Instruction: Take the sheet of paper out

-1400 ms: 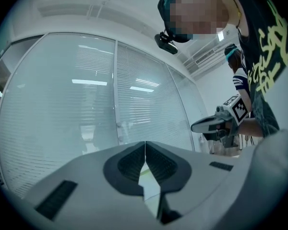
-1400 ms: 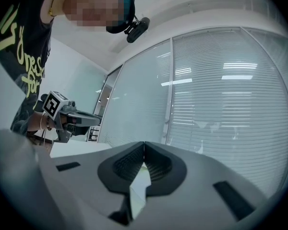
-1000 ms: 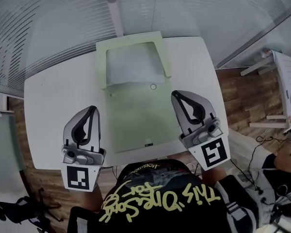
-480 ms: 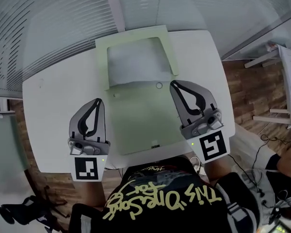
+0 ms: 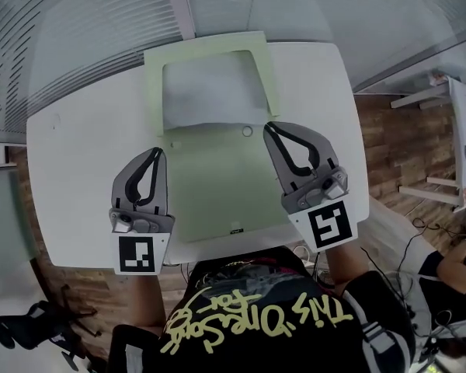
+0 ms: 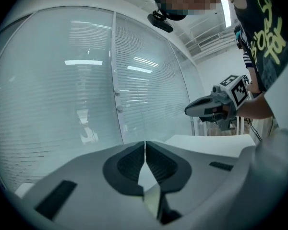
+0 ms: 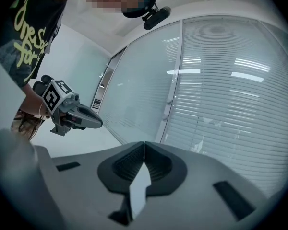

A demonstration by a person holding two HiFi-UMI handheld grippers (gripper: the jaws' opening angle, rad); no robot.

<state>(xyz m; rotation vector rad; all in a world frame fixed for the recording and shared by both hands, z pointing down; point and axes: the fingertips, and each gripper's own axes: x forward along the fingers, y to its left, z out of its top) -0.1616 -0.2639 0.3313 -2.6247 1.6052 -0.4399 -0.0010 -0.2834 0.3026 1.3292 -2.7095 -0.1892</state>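
A pale green document folder (image 5: 210,189) lies in the middle of the white table (image 5: 78,154), its flap opened away from me. Inside the flap's green border shows a greyish-white sheet (image 5: 210,92). A small round snap (image 5: 247,131) sits at the fold. My left gripper (image 5: 157,151) is shut and empty, over the folder's left edge. My right gripper (image 5: 269,125) is shut and empty too, its tip just right of the snap. In the left gripper view the jaws (image 6: 145,143) meet, and the right gripper (image 6: 206,108) hangs beyond. The right gripper view shows closed jaws (image 7: 144,143) and the left gripper (image 7: 89,121).
A glass wall with blinds (image 5: 101,22) runs behind the table's far edge. Wooden floor surrounds the table. A white rack (image 5: 460,130) stands at the right, cables lie on the floor near it, and a black chair base (image 5: 31,325) is at the lower left.
Both grippers have come lower and a little forward, closing in on the folder's sides; the right tip is now beside the snap. Both stay shut.
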